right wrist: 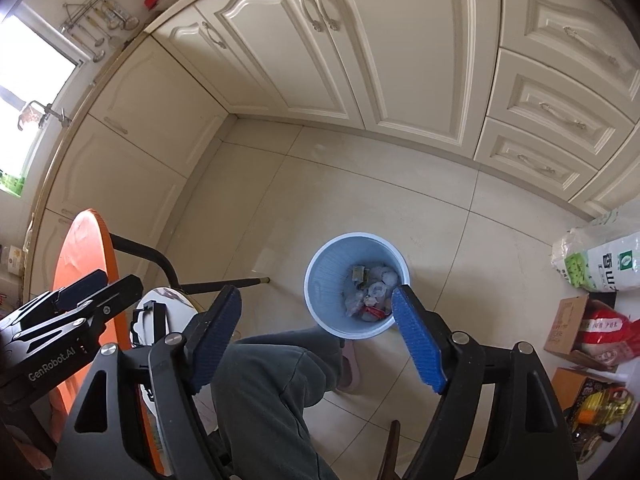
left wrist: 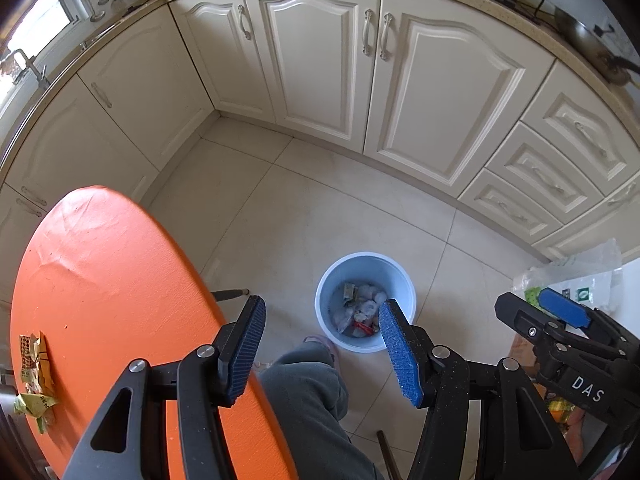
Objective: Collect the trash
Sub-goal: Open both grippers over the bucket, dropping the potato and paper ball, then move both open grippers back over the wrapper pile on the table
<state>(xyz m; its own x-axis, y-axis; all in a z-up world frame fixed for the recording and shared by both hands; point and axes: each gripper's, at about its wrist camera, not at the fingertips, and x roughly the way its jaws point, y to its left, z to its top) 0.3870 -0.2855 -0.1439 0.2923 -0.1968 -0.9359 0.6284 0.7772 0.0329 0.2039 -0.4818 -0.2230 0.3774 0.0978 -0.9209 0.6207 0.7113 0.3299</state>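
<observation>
A light blue trash bin (left wrist: 404, 280) stands on the tiled floor, holding crumpled tissues and wrappers (left wrist: 360, 310); it also shows in the right wrist view (right wrist: 320, 276). My left gripper (left wrist: 322, 350) is open and empty, held high above the floor between the orange table and the bin. My right gripper (right wrist: 316, 338) is open and empty, above the bin's near side; it also shows at the right of the left wrist view (left wrist: 560, 314). Yellow crumpled wrappers (left wrist: 34, 376) lie on the orange table (left wrist: 112, 288) at its near left edge.
Cream kitchen cabinets (left wrist: 320, 64) run along the back and left. The person's grey-trousered leg (left wrist: 312, 400) and pink slipper (right wrist: 352, 368) are below the grippers. Bags and boxes of groceries (right wrist: 592, 320) sit on the floor at right. A chair (right wrist: 168, 308) stands by the table.
</observation>
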